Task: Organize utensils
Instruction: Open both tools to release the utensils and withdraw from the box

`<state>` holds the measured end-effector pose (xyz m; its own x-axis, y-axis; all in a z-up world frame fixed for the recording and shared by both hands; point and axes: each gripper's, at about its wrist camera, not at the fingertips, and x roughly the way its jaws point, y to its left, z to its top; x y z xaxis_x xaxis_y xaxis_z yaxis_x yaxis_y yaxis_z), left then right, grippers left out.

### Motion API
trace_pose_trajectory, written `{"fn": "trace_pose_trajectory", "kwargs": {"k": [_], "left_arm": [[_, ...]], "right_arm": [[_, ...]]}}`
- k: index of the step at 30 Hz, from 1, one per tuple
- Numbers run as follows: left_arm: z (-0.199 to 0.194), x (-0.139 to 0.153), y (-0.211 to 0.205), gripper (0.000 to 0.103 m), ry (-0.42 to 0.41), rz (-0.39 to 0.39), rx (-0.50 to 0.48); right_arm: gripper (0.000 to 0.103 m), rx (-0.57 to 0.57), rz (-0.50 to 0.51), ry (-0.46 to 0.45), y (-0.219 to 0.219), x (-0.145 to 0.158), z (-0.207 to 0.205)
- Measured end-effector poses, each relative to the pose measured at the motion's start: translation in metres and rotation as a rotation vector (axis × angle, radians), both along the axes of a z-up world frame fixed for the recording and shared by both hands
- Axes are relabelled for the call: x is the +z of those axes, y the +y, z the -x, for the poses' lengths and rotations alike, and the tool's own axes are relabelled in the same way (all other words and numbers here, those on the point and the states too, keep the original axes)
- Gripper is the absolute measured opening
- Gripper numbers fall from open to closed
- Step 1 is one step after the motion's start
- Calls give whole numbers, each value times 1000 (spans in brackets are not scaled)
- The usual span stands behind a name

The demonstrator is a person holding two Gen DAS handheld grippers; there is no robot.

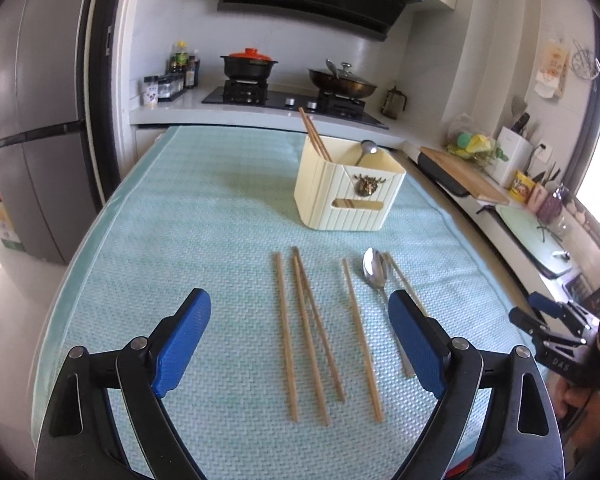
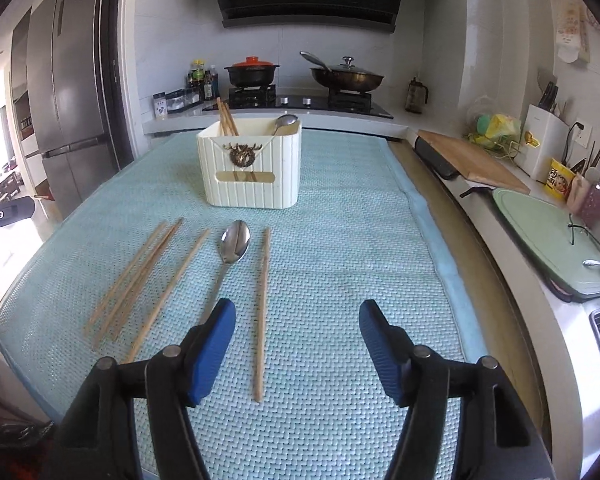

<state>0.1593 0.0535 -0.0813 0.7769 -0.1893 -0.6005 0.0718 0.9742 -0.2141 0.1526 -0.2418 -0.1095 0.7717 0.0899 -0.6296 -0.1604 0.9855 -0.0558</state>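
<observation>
Chopsticks (image 1: 300, 332), five loose, lie side by side on the teal mat (image 1: 180, 208) over the tabletop, one spoon (image 2: 235, 242) among them, all in front of the cream holder (image 2: 250, 168), which already has two or so chopsticks left and one spoon right. Risk, as I judge it: sticks are thin and flat on soft weave, two cross, so a pinch may drag a neighbour or slip; left claw (image 1: 300, 344) released, right claw (image 2: 298, 354) released, both carrying nothing.
</observation>
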Motion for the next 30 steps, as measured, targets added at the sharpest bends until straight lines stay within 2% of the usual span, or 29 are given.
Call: {"fn": "trace_pose_trajectory", "kwargs": {"k": [3,5,9,12,14,20,25,30], "left_arm": [[7,-2,6,91,-10,39,22],[12,-5,10,92,-21,45,41],[25,-17,16,94,-40,20,116],[31,-29,19,94,-19,-24,142],[32,-39,22,94,5,-33,144],[26,-61,25,94,92,5,125],[23,-67,17,94,108,-31,106],[18,-73,9,94,121,-67,90]], "right_arm": [[68,-24,-18,-32,-2,5,4],[74,-30,-38,-44,-3,4,8],[76,-42,-51,-61,-6,-7,19],[76,-46,-47,-71,-7,-19,26],[76,-40,-50,-77,-7,-24,28],[76,-11,-47,-98,-2,-27,32],[76,-9,-49,-30,-1,-40,25],[76,-37,-48,-19,-3,-46,23]]}}
